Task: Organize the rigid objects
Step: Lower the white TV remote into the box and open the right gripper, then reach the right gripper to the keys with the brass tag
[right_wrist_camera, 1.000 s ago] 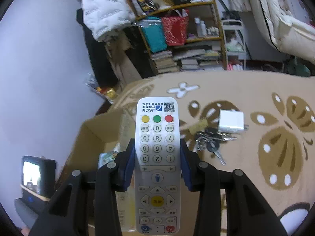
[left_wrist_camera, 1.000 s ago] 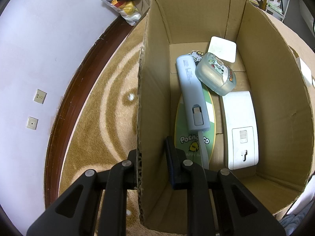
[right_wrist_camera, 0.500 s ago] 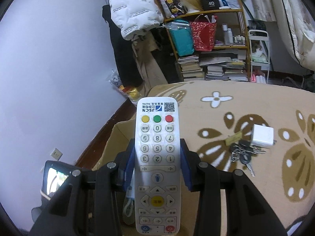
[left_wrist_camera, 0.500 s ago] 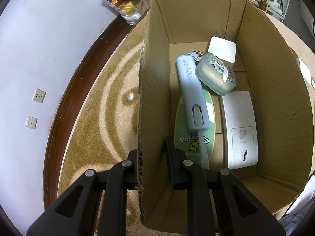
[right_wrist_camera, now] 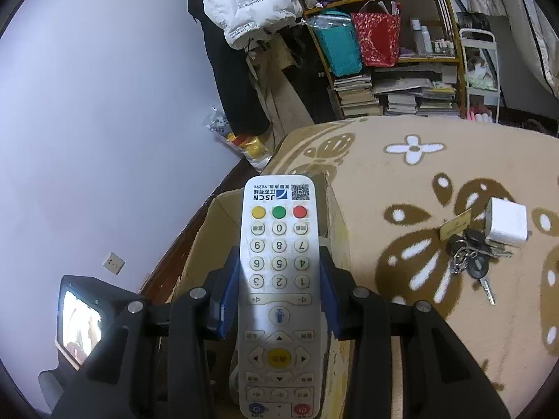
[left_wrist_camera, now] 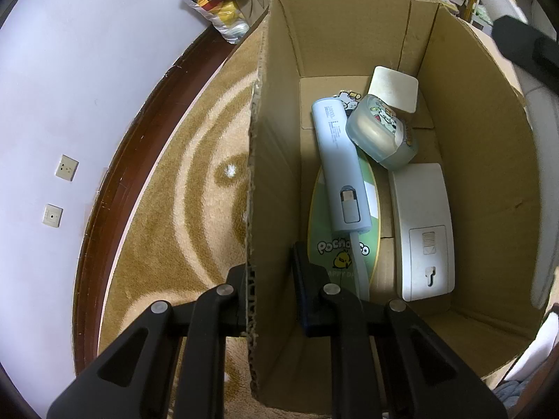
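The patterned carpet (right_wrist_camera: 436,181) carries everything here, and on it, near the edge that runs along the dark wooden skirting, stands the open cardboard box (left_wrist_camera: 475,160), the collecting place for the loose hard things. The left tongs (left_wrist_camera: 270,289) are pinched on the box's near left wall, one finger outside and one inside, most likely to keep the light box from sliding or tipping while something is lowered in. Inside, the things already sorted lie flat along the floor of the box so that they take little room: a white remote (left_wrist_camera: 421,227) face down against the right wall, a pale blue power bank (left_wrist_camera: 344,164) lengthwise on a green Pochacco card (left_wrist_camera: 344,251) toward the left wall, a frosted case with cartoon stickers (left_wrist_camera: 380,134) leaning on both, and a white square pad (left_wrist_camera: 394,89) in the far right corner. The right tongs (right_wrist_camera: 279,293) clamp a white JSCN remote control (right_wrist_camera: 279,279) by its long sides at about mid-length, buttons up, its far end over the box's opening; that grip keeps it balanced and lets it drop in lengthwise, and I judge it is the piece now going in. Well apart from the box on the carpet, toward the right edge, a white charger block (right_wrist_camera: 506,221) touches a bunch of keys (right_wrist_camera: 470,258), seemingly waiting their turn.
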`<act>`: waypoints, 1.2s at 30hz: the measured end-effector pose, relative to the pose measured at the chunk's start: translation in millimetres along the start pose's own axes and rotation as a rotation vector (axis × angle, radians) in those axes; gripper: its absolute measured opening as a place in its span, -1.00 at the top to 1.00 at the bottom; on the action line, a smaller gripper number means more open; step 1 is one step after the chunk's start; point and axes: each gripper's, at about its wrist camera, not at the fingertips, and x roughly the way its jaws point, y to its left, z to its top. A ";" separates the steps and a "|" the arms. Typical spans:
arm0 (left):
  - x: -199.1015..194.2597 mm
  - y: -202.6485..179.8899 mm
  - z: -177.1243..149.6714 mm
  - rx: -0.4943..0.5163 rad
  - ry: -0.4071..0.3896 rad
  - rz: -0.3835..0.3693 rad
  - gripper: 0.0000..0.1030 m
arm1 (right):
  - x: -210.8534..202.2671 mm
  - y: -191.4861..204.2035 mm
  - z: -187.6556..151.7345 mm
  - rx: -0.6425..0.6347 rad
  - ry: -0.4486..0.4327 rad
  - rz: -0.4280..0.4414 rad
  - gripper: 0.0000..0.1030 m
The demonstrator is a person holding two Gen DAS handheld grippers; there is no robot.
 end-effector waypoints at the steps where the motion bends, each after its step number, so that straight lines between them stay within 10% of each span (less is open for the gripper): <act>1: -0.2 0.1 -0.1 -0.001 0.000 0.001 0.67 | 1.1 -1.2 -1.2 0.006 -0.004 0.009 0.16; 27: -2.0 3.8 -3.0 -0.009 -0.012 -0.010 0.70 | -8.3 -3.4 -3.0 -0.042 -0.082 -0.087 0.14; 36: -2.8 -0.3 -4.8 0.004 -0.013 0.008 0.68 | -18.3 -41.3 20.1 -0.021 -0.096 -0.188 -0.60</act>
